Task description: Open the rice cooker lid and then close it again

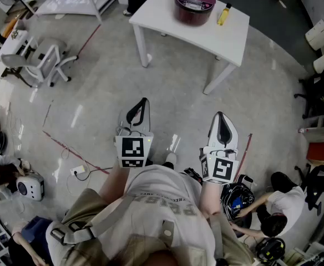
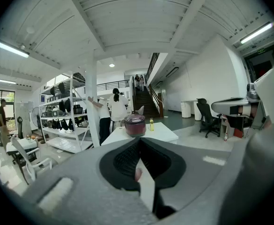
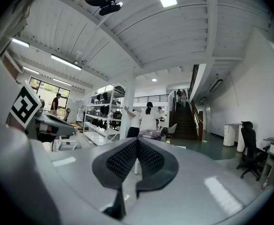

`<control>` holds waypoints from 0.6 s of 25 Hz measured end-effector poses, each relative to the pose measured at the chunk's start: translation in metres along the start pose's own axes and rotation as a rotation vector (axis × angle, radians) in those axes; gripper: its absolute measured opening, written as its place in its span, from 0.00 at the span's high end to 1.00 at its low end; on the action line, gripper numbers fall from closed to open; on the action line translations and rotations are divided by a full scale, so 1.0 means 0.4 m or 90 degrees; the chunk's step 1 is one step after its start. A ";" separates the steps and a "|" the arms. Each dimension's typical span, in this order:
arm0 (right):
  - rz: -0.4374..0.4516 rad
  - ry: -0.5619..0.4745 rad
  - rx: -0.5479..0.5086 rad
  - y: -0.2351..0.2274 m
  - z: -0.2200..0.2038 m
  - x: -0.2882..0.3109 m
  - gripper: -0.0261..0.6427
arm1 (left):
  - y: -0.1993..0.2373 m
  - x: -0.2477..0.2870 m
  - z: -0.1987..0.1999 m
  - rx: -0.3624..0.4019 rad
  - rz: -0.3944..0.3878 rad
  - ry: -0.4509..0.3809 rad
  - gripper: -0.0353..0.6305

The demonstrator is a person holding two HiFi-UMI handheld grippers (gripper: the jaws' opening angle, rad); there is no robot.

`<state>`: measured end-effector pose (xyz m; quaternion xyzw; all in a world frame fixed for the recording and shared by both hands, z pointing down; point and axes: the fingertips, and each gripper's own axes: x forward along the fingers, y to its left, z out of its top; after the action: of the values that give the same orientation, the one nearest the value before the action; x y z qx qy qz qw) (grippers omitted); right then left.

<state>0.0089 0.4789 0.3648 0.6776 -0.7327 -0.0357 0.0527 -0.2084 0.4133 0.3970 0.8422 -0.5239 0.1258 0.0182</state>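
Left gripper, right gripper: jaws together, both empty, held before the person. Cooker: lid down, on counter, well apart from both. Step: approach. Next, likely: walk up, reach the lid's release.

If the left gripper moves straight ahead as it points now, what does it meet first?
Probably the rice cooker on the white table, or the table's near edge; the left gripper is far away, so depth is uncertain.

Open lab hall with equipment shelves and office chairs.
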 end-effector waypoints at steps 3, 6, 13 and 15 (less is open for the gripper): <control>0.002 -0.001 -0.002 0.001 0.002 -0.010 0.97 | -0.003 -0.008 -0.001 0.000 0.003 0.000 0.94; 0.004 0.000 -0.003 0.000 0.003 -0.014 0.97 | -0.009 -0.011 -0.001 0.001 0.004 0.002 0.94; 0.022 0.006 0.000 -0.011 -0.003 -0.005 0.97 | -0.027 -0.002 -0.003 0.001 0.012 0.012 0.94; 0.024 0.009 0.011 -0.023 -0.009 -0.003 0.97 | -0.032 0.001 -0.002 0.002 0.017 0.014 0.94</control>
<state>0.0184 0.4794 0.3672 0.6641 -0.7454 -0.0235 0.0526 -0.1970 0.4188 0.3990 0.8338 -0.5347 0.1360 0.0204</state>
